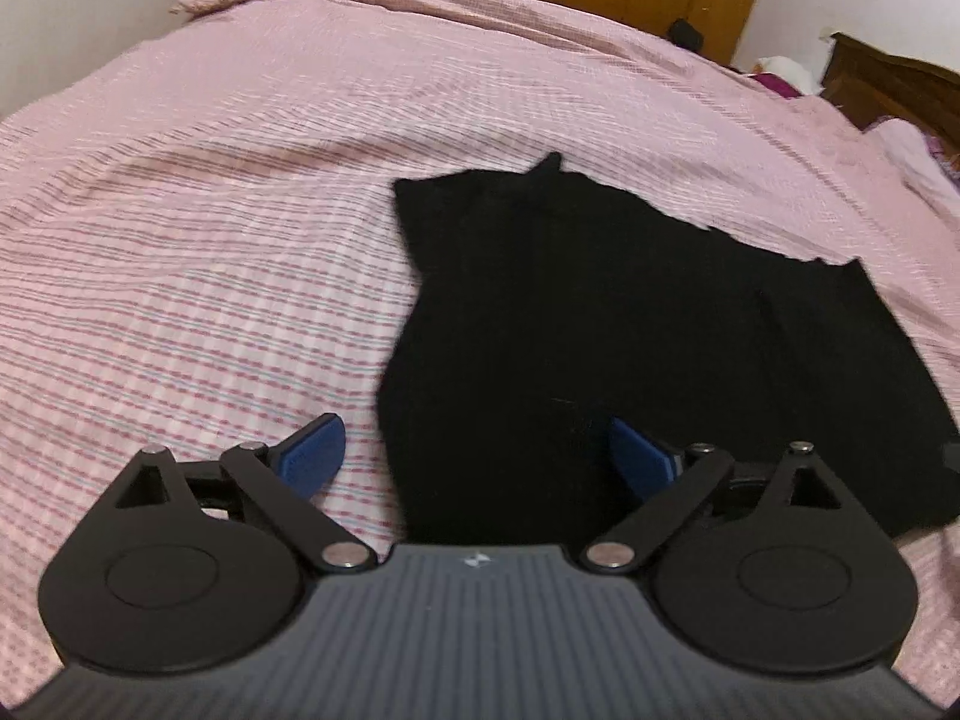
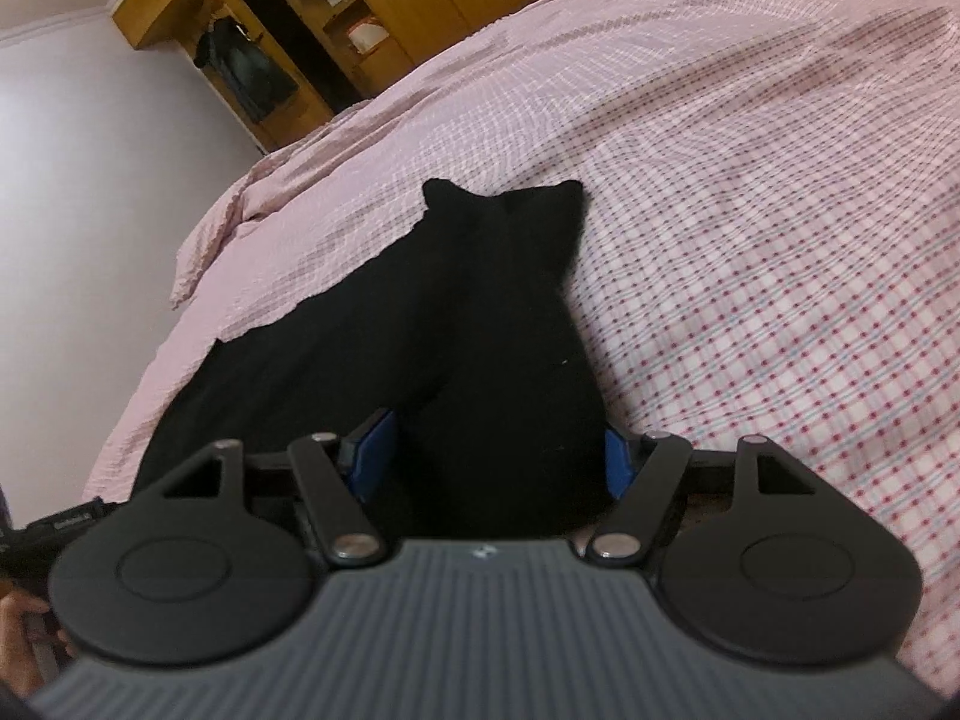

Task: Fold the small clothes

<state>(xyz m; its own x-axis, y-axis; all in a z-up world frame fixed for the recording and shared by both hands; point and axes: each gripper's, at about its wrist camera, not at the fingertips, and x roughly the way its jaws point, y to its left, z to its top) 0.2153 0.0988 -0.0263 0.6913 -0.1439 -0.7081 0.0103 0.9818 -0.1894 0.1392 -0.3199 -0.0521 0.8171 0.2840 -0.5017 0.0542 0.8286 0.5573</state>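
A small black garment [image 1: 600, 324] lies spread on the pink checked bedspread [image 1: 240, 210]. My left gripper [image 1: 474, 456] is open and hovers over the garment's near left edge: its left blue pad is over the bedspread, its right pad over the cloth. In the right wrist view the garment [image 2: 480, 312] runs away from me. My right gripper [image 2: 498, 456] is open with the garment's near end lying between the two blue pads. Whether the pads touch the cloth is hidden by the dark fabric.
A wooden wardrobe [image 2: 336, 18] with open shelves stands beyond the bed. A wooden headboard [image 1: 894, 84] and pillows are at the far right. The bed's edge [image 2: 198, 276] drops off to the left of the garment. The other gripper [image 2: 54, 531] shows at the lower left.
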